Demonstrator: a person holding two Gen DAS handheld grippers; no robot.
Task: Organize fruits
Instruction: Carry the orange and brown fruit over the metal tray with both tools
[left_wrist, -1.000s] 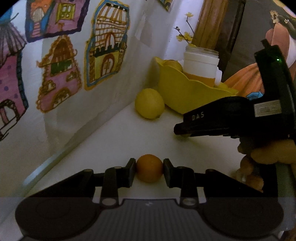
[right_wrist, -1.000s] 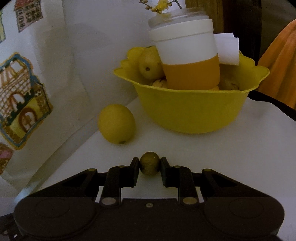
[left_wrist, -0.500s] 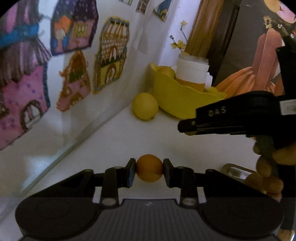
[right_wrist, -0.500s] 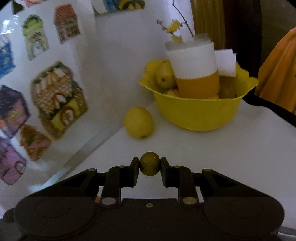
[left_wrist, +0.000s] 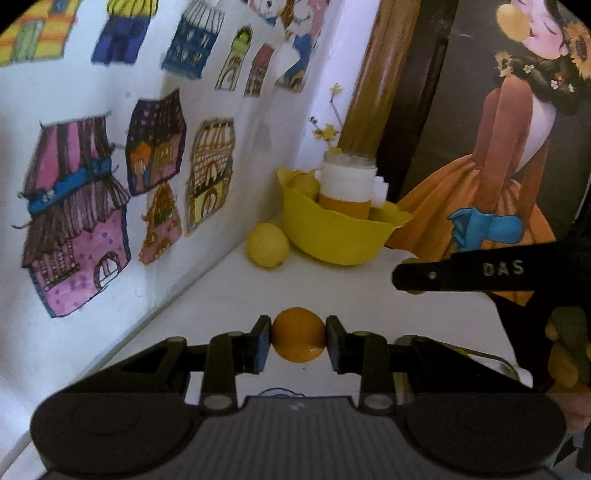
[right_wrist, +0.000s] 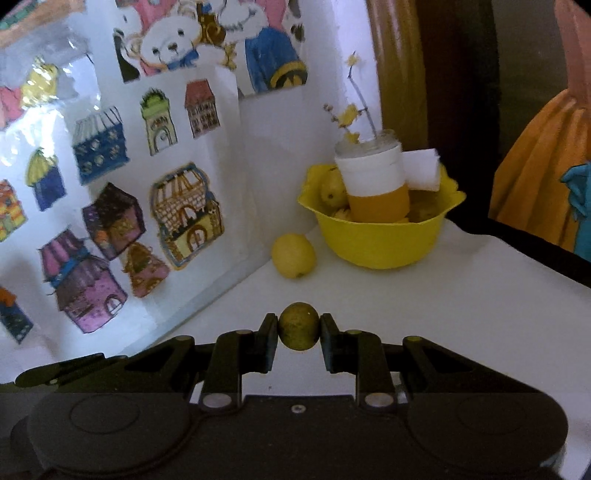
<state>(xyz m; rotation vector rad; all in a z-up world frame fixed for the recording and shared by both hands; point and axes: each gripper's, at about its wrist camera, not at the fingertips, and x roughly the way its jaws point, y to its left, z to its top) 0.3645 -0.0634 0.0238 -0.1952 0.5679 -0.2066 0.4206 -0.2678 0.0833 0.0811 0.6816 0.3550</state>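
vs a sec ago: both grippers backed up and away, yellow bowl (right_wrist: 376, 247) looks smaller, more wall stickers (left_wrist: 74, 229) show | left gripper (left_wrist: 298, 338) clamped on 1 orange fruit (left_wrist: 298, 334) | right gripper (right_wrist: 298, 334) clamped on 1 greenish fruit (right_wrist: 298, 331) | 1 lemon (right_wrist: 293, 255) on white table (right_wrist: 461, 314) just beside bowl, 1 jar (right_wrist: 375, 184) inside it

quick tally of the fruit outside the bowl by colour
orange fruit, in the left gripper: 1
green fruit, in the right gripper: 1
yellow lemon, on the table beside the bowl: 1
total: 3
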